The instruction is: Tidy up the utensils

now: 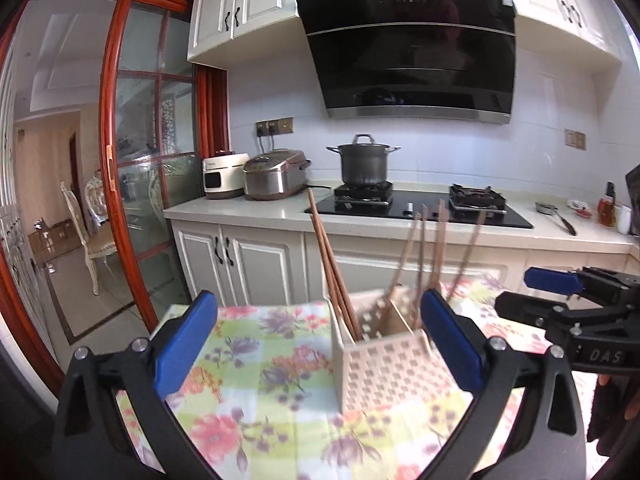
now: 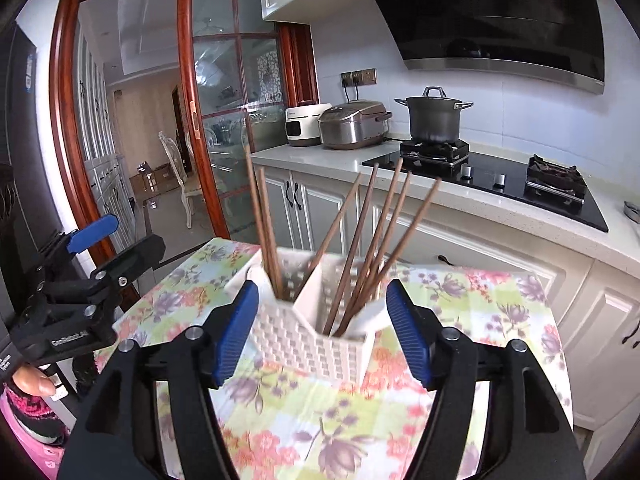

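Kitchen, daylight. Small desk (image 2: pixel 500 304) under a floral checked cloth; white perforated utensil holder (image 2: pixel 308 340) stands upright on it, split by a divider. Two brown chopsticks (image 2: pixel 268 236) lean in its left compartment, about five more (image 2: pixel 380 236) fan out of the right one. Left hand-held gripper (image 1: pixel 320 344) spread wide, holder just ahead between its blue pads, untouched. Right hand-held gripper (image 2: pixel 320 332) also spread, pads either side of the holder, clear of it. Behind: white counter (image 1: pixel 240 212), black hob (image 1: pixel 420 208) with lidded steel pot (image 1: pixel 364 164), two rice cookers (image 1: pixel 256 176), range hood (image 1: pixel 412 52), red-framed glass sliding door (image 1: pixel 152 160) to a dining room.
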Demonstrator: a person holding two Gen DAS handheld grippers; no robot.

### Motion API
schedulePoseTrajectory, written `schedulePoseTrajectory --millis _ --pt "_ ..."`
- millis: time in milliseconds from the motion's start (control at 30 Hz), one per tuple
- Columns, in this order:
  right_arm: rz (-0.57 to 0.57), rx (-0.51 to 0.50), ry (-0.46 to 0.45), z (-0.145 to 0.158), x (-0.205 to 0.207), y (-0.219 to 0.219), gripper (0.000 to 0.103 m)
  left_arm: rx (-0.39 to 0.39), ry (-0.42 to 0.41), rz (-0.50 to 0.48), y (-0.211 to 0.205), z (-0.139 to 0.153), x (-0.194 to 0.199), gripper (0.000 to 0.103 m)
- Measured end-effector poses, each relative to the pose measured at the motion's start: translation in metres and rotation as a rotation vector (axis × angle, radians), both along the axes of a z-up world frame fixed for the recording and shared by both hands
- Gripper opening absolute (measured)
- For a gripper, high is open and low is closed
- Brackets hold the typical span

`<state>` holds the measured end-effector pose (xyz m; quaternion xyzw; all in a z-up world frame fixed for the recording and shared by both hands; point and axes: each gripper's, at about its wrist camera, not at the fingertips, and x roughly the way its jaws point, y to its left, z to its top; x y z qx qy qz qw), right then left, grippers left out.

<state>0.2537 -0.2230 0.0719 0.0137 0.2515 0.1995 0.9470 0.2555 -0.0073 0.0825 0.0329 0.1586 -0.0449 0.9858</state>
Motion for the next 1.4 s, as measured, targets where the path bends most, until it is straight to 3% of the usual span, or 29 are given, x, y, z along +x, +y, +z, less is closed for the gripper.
schedulePoseTrajectory --millis 467,1400 --pt "0.018 0.026 -0.001 -0.035 -0.077 -0.016 0.085 -0.071 0.055 -0.093 0.005 -0.047 -0.08 0.098" --pt "-0.003 -0.006 -0.042 -0.032 -0.086 -0.012 0.085 -0.071 0.079 -0.079 -0.003 -0.046 -0.082 0.098"
